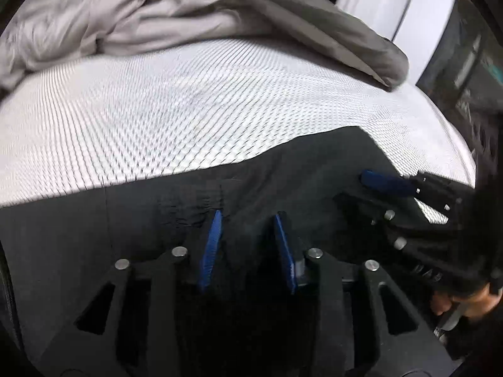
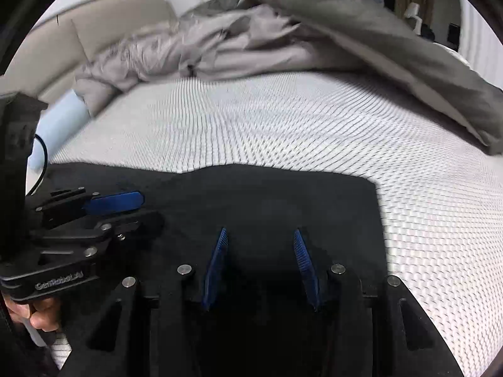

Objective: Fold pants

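A: On the bed [image 2: 283, 132], near its front edge, the black pants [image 2: 267, 194] lie spread flat on the white woven cover. The far edge of the pants is a fairly straight line, with one square corner off to the right.

B: And the pile behind the pants?

A: A crumpled grey blanket [image 2: 314, 31], well apart from the pants, up at the far side of the bed. A pale blue roll [image 2: 59, 119] lies beside the left end of the pants.

B: Left gripper [image 1: 246, 216]?

A: Low over the pants, blue pads set narrow. There is wrinkled cloth at the left pad, but whether the pads press on any fabric I cannot tell. A hand [image 2: 41, 314] holds its handle.

B: Right gripper [image 2: 259, 232]?

A: Also over the pants, toward their right part. Its pads [image 2: 217, 264] stand a moderate gap apart, with dark fabric lying flat below and between them; nothing looks pinched. From the left camera it shows side-on, one blue finger over the right end of the pants, near the bed's edge.
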Available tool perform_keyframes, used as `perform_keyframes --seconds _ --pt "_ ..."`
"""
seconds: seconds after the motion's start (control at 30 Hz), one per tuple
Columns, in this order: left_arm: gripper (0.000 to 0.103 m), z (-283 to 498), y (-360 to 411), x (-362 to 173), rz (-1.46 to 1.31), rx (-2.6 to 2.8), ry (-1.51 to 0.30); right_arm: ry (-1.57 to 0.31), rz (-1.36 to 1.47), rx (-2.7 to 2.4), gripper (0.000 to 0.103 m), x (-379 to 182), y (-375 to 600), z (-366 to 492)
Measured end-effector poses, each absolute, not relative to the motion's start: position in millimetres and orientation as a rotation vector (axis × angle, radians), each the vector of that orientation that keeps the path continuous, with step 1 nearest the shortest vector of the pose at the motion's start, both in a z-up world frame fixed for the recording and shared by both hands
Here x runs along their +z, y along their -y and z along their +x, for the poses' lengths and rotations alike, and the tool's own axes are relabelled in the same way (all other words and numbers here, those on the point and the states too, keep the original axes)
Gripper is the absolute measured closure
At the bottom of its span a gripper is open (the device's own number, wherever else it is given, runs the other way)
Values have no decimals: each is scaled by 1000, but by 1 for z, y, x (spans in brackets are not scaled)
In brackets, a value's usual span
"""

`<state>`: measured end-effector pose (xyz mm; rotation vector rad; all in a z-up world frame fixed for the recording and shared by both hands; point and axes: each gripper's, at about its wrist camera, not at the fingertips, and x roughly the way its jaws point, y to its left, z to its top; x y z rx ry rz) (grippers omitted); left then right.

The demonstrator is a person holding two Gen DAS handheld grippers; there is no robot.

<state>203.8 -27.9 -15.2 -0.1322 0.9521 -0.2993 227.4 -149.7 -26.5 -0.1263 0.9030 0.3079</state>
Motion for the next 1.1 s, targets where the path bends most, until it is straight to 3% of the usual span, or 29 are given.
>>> perform_keyframes --seconds 0.07,0.33,0.5,0.63,0.77,0.97,1.03,1.1 --pt "87 204 16 -17 -162 -312 -952 -932 -204 273 58 -41 152 233" --pt "87 194 10 -3 -146 -282 -926 -910 -44 48 57 -32 214 246" --pt "87 199 23 6 -146 -276 -896 -812 -102 178 57 -11 167 239" --pt "87 210 15 -16 -213 -279 -954 -912 -215 236 56 -37 136 243" --pt "87 200 4 -14 -201 -290 -966 -930 -258 87 45 -52 171 238" --pt "85 152 6 19 -126 -307 -908 -888 -82 70 45 -14 224 200" --pt "78 135 17 24 -101 -342 -887 -844 -96 190 44 2 209 172" --pt "61 120 36 14 -47 -358 -909 -865 -105 294 44 -1 187 156"
